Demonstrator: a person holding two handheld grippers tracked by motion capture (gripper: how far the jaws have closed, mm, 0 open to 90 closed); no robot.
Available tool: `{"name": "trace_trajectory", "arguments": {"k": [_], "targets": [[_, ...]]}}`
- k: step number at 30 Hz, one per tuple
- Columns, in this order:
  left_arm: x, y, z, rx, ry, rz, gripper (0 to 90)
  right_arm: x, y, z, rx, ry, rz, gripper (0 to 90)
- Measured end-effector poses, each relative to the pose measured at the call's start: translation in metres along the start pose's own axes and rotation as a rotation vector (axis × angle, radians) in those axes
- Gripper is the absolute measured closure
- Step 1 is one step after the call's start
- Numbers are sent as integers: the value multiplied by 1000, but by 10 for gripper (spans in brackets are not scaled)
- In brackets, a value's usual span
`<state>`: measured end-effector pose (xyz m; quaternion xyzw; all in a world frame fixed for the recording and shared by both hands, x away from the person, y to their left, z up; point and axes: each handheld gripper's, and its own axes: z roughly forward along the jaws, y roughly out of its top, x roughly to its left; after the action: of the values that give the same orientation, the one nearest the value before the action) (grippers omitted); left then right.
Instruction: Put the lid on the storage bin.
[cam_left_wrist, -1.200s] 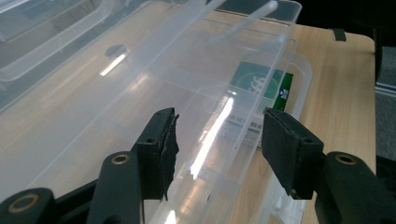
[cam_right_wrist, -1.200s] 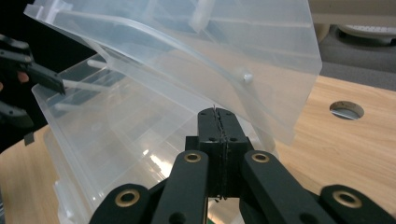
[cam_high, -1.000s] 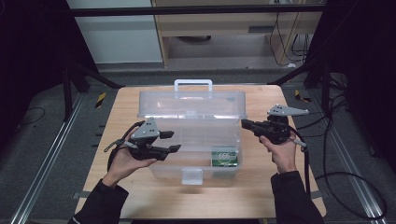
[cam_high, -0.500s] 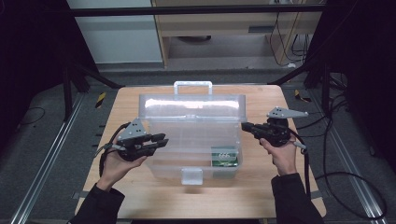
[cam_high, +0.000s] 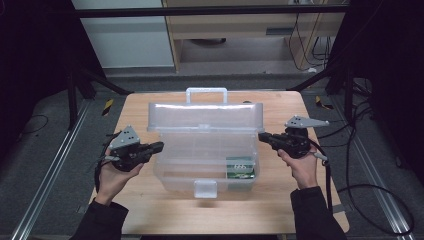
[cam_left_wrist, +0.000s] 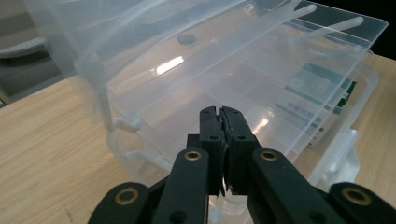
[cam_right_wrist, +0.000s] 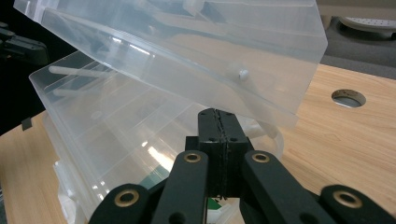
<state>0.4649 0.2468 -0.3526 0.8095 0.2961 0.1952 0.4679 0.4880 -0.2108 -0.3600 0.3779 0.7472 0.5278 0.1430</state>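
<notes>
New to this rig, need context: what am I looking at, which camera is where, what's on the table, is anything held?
A person holds a tool with two black jaws in each hand: the left hand-held gripper and the right hand-held gripper. One picture comes from a fixed camera above the table; the other two come from cameras riding on each gripper, looking along its jaws. On the wooden table stands a clear plastic box, lid raised, with a green packet inside. Both grippers are shut and hold nothing; the left one's jaws have just been closing, empty.

A pale wooden table (cam_high: 280, 210) carries one clear plastic organiser box (cam_high: 205, 150) at its middle; lid raised.
</notes>
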Motion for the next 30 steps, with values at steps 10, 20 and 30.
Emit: {"name": "trace_trajectory", "arguments": {"k": [10,20,30], "targets": [[8,-3,-4,14,59,-19,885,2,-3,-1,12,-2,-6,900],[13,-11,-8,46,65,-37,887,13,-14,-3,82,-40,-53,900],[14,-25,-6,89,70,-44,885,19,-29,-8,103,-58,-69,898]]}}
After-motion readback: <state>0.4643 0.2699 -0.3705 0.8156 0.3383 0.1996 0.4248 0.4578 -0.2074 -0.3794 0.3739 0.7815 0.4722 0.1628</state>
